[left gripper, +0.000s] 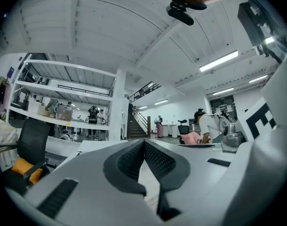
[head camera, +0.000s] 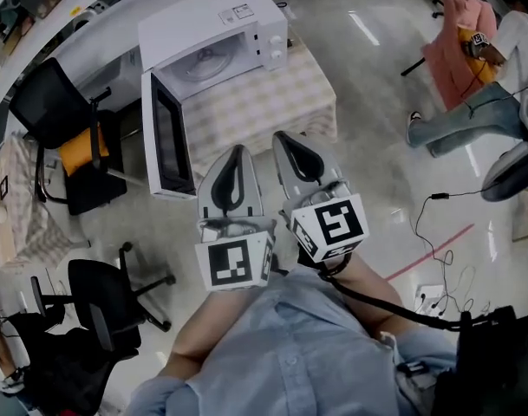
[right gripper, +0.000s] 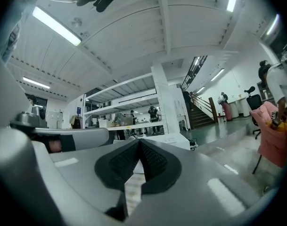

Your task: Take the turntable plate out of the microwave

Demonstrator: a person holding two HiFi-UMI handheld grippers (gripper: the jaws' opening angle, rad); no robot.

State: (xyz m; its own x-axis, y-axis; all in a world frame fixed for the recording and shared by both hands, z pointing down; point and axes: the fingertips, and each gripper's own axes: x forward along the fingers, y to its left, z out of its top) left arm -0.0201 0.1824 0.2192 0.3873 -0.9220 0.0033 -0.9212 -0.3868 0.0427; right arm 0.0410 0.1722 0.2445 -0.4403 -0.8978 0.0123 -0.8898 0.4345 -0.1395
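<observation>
A white microwave (head camera: 220, 33) stands on a small table with a checked cloth (head camera: 264, 102), its door (head camera: 164, 137) swung open toward me. Inside lies the glass turntable plate (head camera: 203, 63). My left gripper (head camera: 236, 149) and right gripper (head camera: 287, 135) are held side by side in front of the table, pointing level at it, both short of the microwave. Each has its jaws shut with the tips touching and nothing between them. In the left gripper view (left gripper: 144, 141) and the right gripper view (right gripper: 139, 140) the jaws meet at their tips, and the microwave shows only as a white edge behind them.
A black office chair (head camera: 68, 137) with an orange cushion stands left of the open door. Another black chair (head camera: 103, 297) sits at lower left. A seated person (head camera: 472, 85) is at the far right. Cables (head camera: 428, 241) and a red floor line lie to the right.
</observation>
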